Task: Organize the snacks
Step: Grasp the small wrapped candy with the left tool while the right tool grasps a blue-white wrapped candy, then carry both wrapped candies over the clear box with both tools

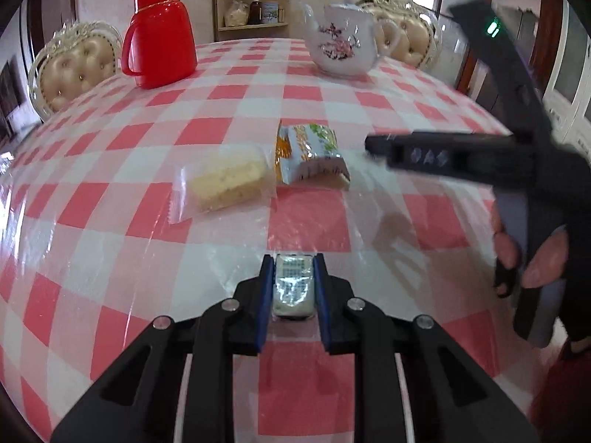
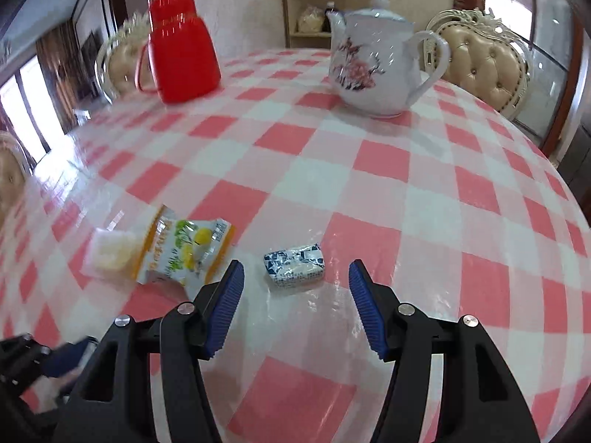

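The left gripper (image 1: 293, 260) has its blue-padded fingers (image 1: 265, 295) clenched on a small silver-wrapped snack (image 1: 293, 288). It grasps the snack by its long sides, near the front edge of the bench (image 1: 110, 258), with the wrapper's end poking out past the tips. Gripping across the narrow width suits so small a packet. I cannot tell whether it is lifted clear of the pink-and-white checked cloth or resting on it.

The right gripper (image 2: 295, 266) is released, its fingers (image 2: 231, 295) spread wide on either side of a blue-and-white wrapped snack (image 2: 294, 264). This snack lies flat on the bench between the tips, and neither pad touches it. The spread leaves clearance on both sides, so this looks like the line-up before closing. From the left wrist view, a gloved hand (image 1: 532, 258) holds that gripper in from the right.

To the left and slightly farther off sit a clear-wrapped cake slice (image 1: 229, 181) and an orange-and-green packet (image 1: 310, 155). They touch, with the packet's edge lapping the cake's wrapper. They already read as a small group, probably the gathering spot for the other two snacks.

A red thermos (image 1: 162, 33) and a flowered teapot (image 1: 343, 40) stand at the far side, well apart from the work.
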`<state>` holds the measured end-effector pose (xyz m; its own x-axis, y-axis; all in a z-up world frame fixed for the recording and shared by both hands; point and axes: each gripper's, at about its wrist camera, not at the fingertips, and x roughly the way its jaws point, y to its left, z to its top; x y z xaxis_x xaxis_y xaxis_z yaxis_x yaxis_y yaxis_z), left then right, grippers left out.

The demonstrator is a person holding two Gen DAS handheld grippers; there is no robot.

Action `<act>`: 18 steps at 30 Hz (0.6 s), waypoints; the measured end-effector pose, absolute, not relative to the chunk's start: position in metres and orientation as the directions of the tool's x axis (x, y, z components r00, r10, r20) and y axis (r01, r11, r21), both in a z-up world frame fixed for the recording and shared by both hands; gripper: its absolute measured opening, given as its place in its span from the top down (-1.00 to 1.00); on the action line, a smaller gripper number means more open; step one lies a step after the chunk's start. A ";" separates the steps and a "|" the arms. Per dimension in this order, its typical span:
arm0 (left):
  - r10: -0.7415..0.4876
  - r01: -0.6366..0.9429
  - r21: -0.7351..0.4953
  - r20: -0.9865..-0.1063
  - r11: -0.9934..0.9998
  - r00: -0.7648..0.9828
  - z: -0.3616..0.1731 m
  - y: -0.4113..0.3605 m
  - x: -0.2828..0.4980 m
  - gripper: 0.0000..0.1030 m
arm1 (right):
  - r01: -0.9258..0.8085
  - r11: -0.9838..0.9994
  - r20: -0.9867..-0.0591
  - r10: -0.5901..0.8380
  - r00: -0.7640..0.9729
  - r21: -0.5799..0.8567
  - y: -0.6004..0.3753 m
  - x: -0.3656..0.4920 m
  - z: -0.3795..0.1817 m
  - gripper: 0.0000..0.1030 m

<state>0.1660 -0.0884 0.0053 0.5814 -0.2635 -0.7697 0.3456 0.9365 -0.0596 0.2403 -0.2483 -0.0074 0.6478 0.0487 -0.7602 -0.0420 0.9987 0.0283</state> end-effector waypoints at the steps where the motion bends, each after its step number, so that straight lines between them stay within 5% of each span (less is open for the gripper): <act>1: -0.266 0.342 -0.066 -0.770 0.937 0.580 0.005 -0.088 0.167 0.59 | -0.052 0.998 -0.767 0.056 0.639 0.030 -0.247 0.243 -0.011 -0.13; 3: -0.273 0.345 -0.073 -0.770 0.936 0.577 0.005 -0.088 0.166 0.59 | -0.064 0.998 -0.774 0.054 0.631 0.017 -0.244 0.245 -0.014 -0.12; 6: -0.282 0.350 -0.081 -0.769 0.933 0.573 0.005 -0.089 0.166 0.59 | -0.098 0.995 -0.768 0.072 0.637 0.011 -0.242 0.242 -0.013 0.37; 18: -0.299 0.354 -0.098 -0.760 0.930 0.577 0.007 -0.084 0.159 0.59 | -0.075 0.985 -0.700 0.164 0.695 0.156 -0.228 0.161 0.004 0.37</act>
